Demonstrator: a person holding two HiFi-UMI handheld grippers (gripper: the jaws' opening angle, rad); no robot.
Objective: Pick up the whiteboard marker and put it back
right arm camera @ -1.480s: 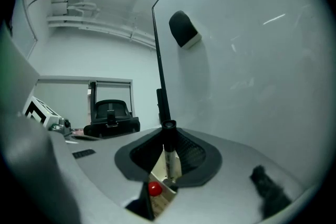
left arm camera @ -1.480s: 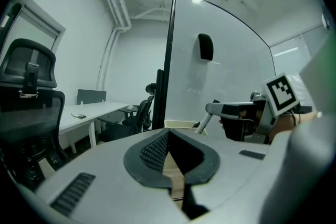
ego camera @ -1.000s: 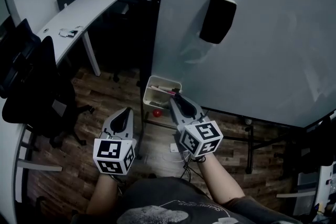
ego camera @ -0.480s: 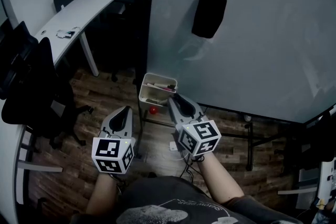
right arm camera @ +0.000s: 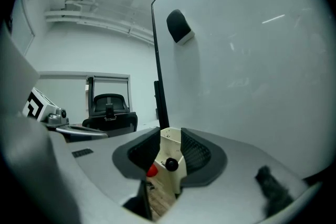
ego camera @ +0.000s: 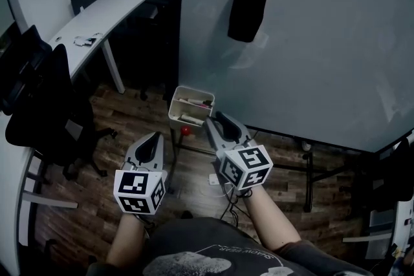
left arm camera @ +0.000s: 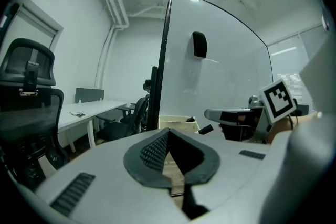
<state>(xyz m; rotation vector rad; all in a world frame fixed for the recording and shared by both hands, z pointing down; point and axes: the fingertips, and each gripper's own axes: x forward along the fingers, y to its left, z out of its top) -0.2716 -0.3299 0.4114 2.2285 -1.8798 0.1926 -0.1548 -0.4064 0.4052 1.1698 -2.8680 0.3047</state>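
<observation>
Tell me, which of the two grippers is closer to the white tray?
The right gripper: its tips nearly reach the tray, with its jaws just opened and empty. The left gripper hangs back.

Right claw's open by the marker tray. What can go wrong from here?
The right claw, whose jaws have just been opening with nothing gripped between them, sits close to the tray; a crooked retreat may knock it. The markers lie loose in the tray, so a bump might tip one out.
</observation>
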